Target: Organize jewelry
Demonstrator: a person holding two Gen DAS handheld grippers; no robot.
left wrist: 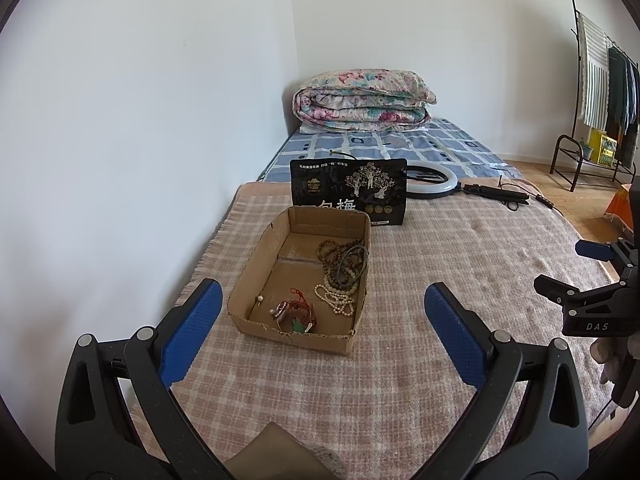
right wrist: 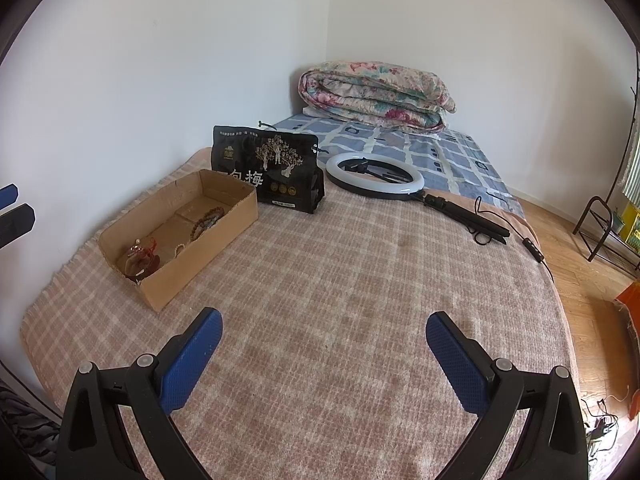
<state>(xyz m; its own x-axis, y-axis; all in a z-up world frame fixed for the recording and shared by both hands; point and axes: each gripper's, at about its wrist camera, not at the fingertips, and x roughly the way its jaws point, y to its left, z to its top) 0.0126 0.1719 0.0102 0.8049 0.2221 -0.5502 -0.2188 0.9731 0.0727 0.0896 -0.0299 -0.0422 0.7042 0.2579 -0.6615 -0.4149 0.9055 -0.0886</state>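
The bed (left wrist: 460, 280) carries a pink plaid blanket (right wrist: 340, 300), and on it, toward the left wall, sits an open cardboard box (left wrist: 256, 280) with its long axis running near to far. A black pouch (left wrist: 348, 188) stands just behind the box's far end; a ring light (right wrist: 374, 176) lies further right, well apart.

All the jewelry visible is inside the box. Dark wooden beads (left wrist: 340, 264) pile against the right wall toward the far end, a pale pearl strand (left wrist: 334, 300) lies just nearer, and a red-corded piece (left wrist: 294, 312) sits at the near end beside a small pin (left wrist: 259, 299).

The left gripper (left wrist: 323, 308) faces the box almost head-on, its fingers spread wide and empty, the near wall of the box showing between the tips (whether the tips are above or short of it I cannot tell). The right gripper (right wrist: 324, 336) is also spread and empty, but it looks at bare blanket, with the box off to its far left.

So the left hand seems the nearer one: a forward reach would likely meet the red-corded piece first.
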